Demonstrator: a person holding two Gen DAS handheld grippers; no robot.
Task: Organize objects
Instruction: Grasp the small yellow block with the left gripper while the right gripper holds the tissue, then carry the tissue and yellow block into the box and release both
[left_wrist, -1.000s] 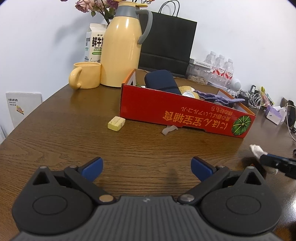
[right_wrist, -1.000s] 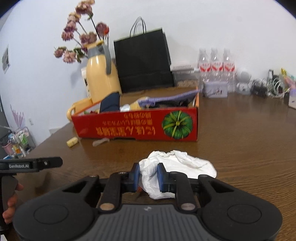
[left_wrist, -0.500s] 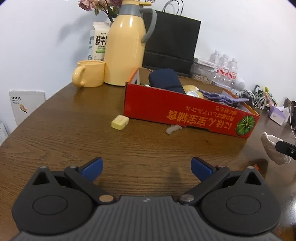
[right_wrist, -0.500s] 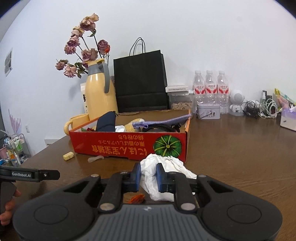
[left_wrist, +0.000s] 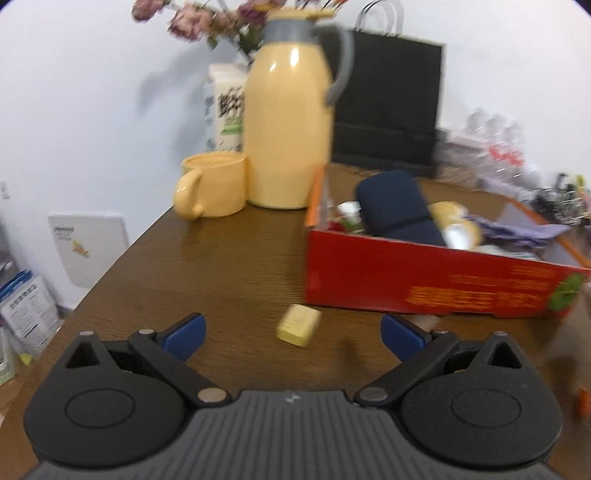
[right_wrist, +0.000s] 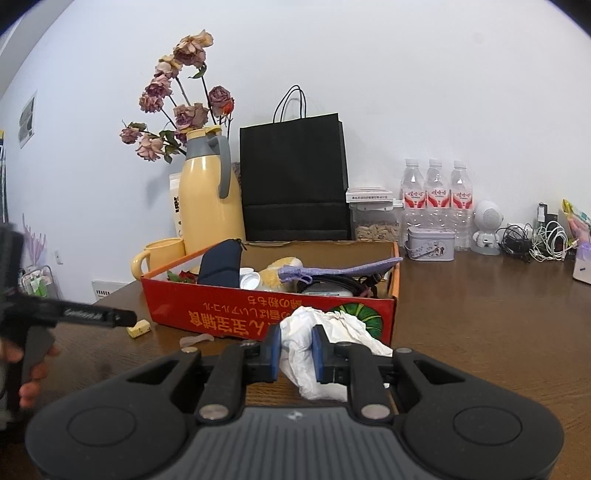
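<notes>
Right gripper (right_wrist: 294, 353) clamped on a crumpled white tissue (right_wrist: 325, 354); left gripper (left_wrist: 291, 330) spread wide with nothing in it

The tissue bulges above and below the right gripper's blue pads (right_wrist: 275, 352), lifted in front of the red cardboard box (right_wrist: 236, 314), which stands just ahead of that gripper on the brown worktop (right_wrist: 498, 325). Inside the box lie a navy pouch (right_wrist: 219, 262), a purple cloth (right_wrist: 332, 271) and other small items. Ahead of the left gripper, between its open fingers (left_wrist: 183, 334), a small yellow block (left_wrist: 298, 325) lies on the worktop just beside the box's near left corner. Farther ahead and to the left stand a yellow mug (left_wrist: 212, 190) and a yellow thermos jug (left_wrist: 290, 133), with a black paper bag (left_wrist: 391, 107) behind the box. The left-wrist view is motion-blurred
</notes>
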